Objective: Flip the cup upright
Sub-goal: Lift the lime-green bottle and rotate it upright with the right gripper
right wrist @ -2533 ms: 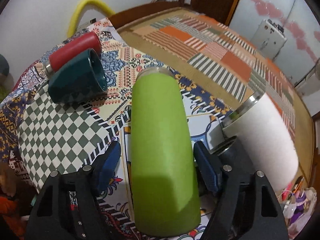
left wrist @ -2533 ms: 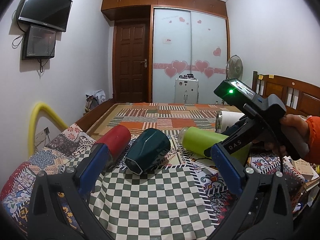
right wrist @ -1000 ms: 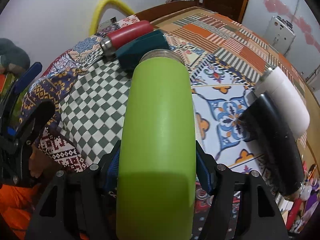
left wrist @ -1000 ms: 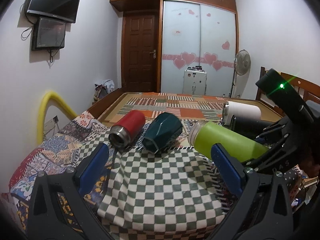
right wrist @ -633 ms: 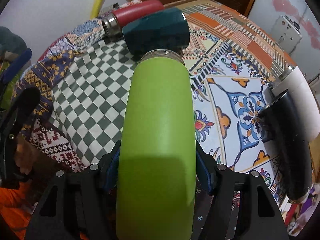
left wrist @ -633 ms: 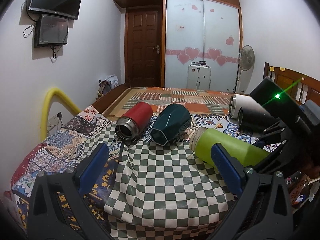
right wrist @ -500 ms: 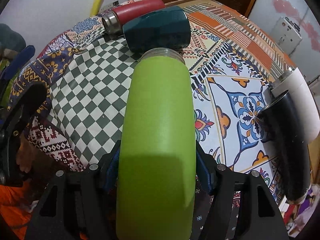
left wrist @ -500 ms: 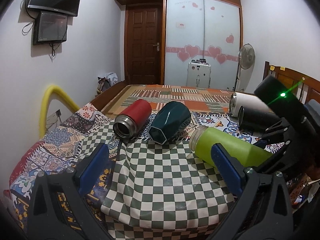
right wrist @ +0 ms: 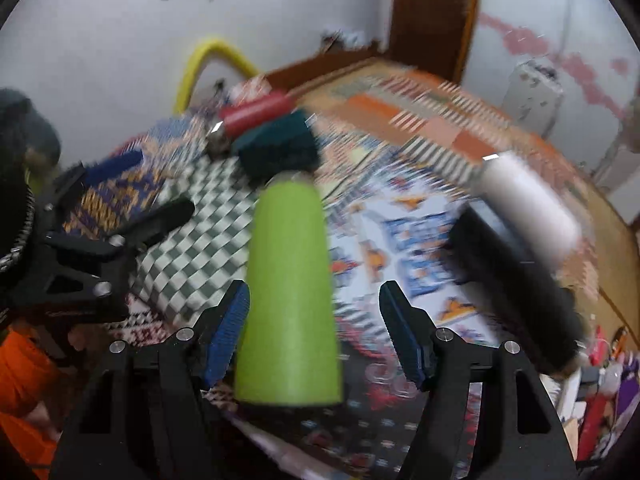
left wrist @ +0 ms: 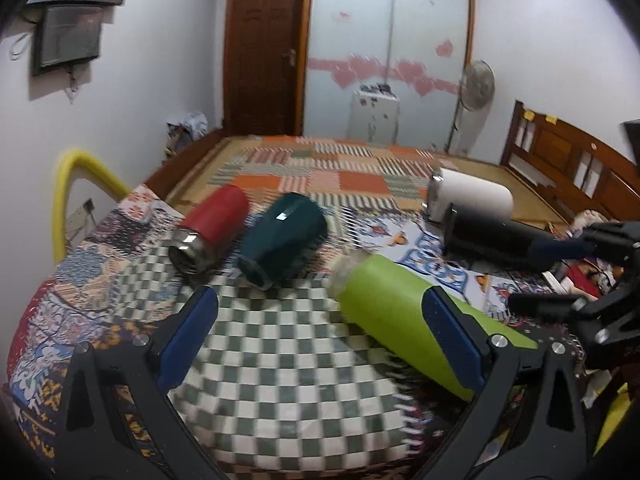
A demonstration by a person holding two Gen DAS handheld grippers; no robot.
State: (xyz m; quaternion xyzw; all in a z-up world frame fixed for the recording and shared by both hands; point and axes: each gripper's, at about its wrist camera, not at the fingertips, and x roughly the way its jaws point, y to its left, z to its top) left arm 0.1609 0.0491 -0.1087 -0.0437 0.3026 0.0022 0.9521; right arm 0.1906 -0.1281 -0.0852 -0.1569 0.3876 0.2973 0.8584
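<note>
A lime green cup (right wrist: 289, 292) lies on its side on the patterned cloth, mouth pointing away; it also shows in the left wrist view (left wrist: 404, 322). My right gripper (right wrist: 316, 332) is open, its blue pads (right wrist: 228, 330) apart on either side of the cup's base end and not pressing it. My left gripper (left wrist: 320, 336) is open and empty over the green-checked cloth (left wrist: 288, 364), with the green cup behind its right finger. The right wrist view is motion-blurred.
A red cup (left wrist: 212, 226) and a dark green cup (left wrist: 282, 236) lie on their sides at the back left. A white cup (left wrist: 470, 200) and a black cup (left wrist: 492, 240) lie at the right. A yellow rail (left wrist: 76, 184) stands at left; a wooden headboard (left wrist: 572, 168) at right.
My right gripper has opened and let go of the green cup, which now lies on the cloth. The right gripper has pulled back and tilted up. The left view shifted slightly.
</note>
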